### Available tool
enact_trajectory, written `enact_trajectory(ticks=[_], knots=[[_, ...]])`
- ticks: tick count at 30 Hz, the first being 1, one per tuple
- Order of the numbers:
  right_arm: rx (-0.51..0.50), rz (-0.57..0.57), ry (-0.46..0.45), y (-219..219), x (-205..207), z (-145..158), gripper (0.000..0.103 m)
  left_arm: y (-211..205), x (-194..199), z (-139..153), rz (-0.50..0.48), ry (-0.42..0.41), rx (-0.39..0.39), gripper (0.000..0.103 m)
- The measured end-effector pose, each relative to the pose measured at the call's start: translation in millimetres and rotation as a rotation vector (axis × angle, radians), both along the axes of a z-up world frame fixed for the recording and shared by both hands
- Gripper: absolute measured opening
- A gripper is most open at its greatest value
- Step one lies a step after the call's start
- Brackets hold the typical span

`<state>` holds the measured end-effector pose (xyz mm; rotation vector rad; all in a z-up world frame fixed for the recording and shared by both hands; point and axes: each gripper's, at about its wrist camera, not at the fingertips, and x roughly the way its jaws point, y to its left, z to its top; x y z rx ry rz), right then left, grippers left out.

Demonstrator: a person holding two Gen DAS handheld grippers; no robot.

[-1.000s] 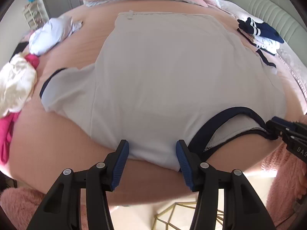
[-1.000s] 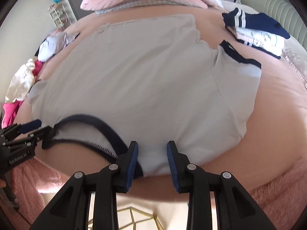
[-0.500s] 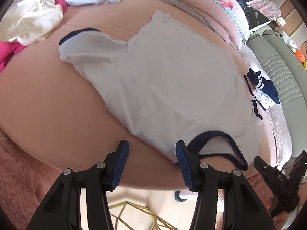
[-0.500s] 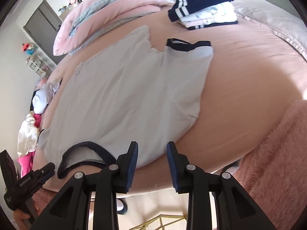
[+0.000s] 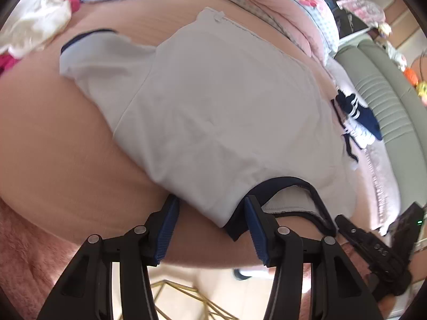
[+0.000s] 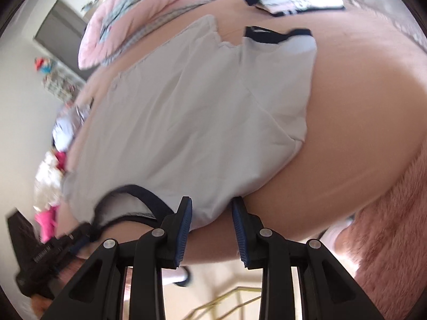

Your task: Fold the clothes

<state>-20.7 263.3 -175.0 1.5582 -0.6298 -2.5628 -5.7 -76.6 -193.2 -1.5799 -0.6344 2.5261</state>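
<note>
A pale T-shirt (image 5: pixel 221 112) with navy trim lies spread flat on the pink bed (image 5: pixel 53 160), its collar at the near edge. The left gripper (image 5: pixel 210 229) and right gripper (image 6: pixel 210 229) both hang there, fingers apart, shoulder fabric showing between them.

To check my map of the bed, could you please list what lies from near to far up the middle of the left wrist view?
Left tongs → T-shirt shoulder edge → T-shirt body → hem tag → bare pink sheet → pink quilt.
</note>
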Motion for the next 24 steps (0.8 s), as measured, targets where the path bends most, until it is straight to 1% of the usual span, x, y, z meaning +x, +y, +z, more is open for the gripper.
enact_trajectory(ticks=[1, 3, 4, 5, 7, 9, 11, 12, 15, 16, 18, 19, 20, 21, 22, 23, 24], knots=[[-0.019, 0.005, 0.01, -0.9, 1.6, 2.7, 0.03, 1.7, -1.1, 1.9, -0.006, 0.002, 0.001, 0.048], [-0.128, -0.003, 0.014, 3.7, 3.4, 4.0, 0.03, 1.3, -2.0, -0.1, -0.004, 0.006, 0.028, 0.047], [-0.162, -0.021, 0.01, 7.6, 5.1, 3.6, 0.03, 0.9, -2.0, -0.6, 0.006, 0.011, 0.037, 0.047], [-0.174, -0.037, 0.003, 11.2, 6.4, 3.1, 0.031, 0.7, -2.2, -1.0, 0.016, 0.017, 0.045, 0.047], [-0.143, -0.067, -0.01, 16.7, 7.3, 2.1, 0.031, -1.5, 2.1, 5.3, 0.045, 0.055, 0.01, 0.047], [-0.123, -0.092, -0.019, 21.6, 7.9, 0.6, 0.031, 1.3, -3.5, -0.5, 0.041, 0.036, 0.028, 0.048], [-0.158, -0.093, -0.032, 25.4, 6.4, -3.2, 0.031, 4.2, -9.4, -6.8, 0.036, 0.015, 0.049, 0.049], [-0.174, -0.088, -0.041, 25.9, 4.6, -5.7, 0.031, 5.3, -10.8, -6.8, 0.04, 0.022, 0.055, 0.049], [-0.199, -0.061, -0.054, 23.2, 0.2, -11.2, 0.044, 5.9, -13.3, -7.5, 0.043, 0.039, 0.079, 0.049], [-0.206, -0.05, -0.049, 21.7, 0.1, -10.5, 0.047, 8.0, -17.4, -9.4, 0.049, 0.03, 0.074, 0.048], [-0.215, -0.02, -0.052, 15.5, -0.9, -10.0, 0.047, 11.3, -18.0, -9.1, 0.046, 0.034, 0.054, 0.048], [-0.185, -0.006, -0.054, 10.8, -0.8, -10.2, 0.043, 12.9, -18.1, -8.9, 0.045, 0.037, 0.044, 0.046], [-0.137, 0.01, -0.05, 6.1, -0.2, -9.5, 0.038, 14.5, -18.2, -8.7, 0.043, 0.039, 0.034, 0.03], [-0.088, 0.025, -0.046, 1.4, 0.4, -8.8, 0.024, 14.7, -17.4, -8.8, 0.033, 0.033, 0.017, 0.016], [-0.063, 0.039, -0.041, -2.5, -0.2, -8.2, 0.013, 12.8, -16.1, -8.5, 0.028, 0.028, 0.027, 0.01], [-0.078, 0.046, -0.033, -2.7, 0.9, -6.8, 0.01, 10.9, -14.7, -8.0, 0.024, 0.024, 0.038, 0.009], [-0.095, 0.045, -0.025, -0.8, 3.9, -4.5, 0.009, 8.9, -13.4, -7.6, 0.02, 0.02, 0.049, 0.008]])
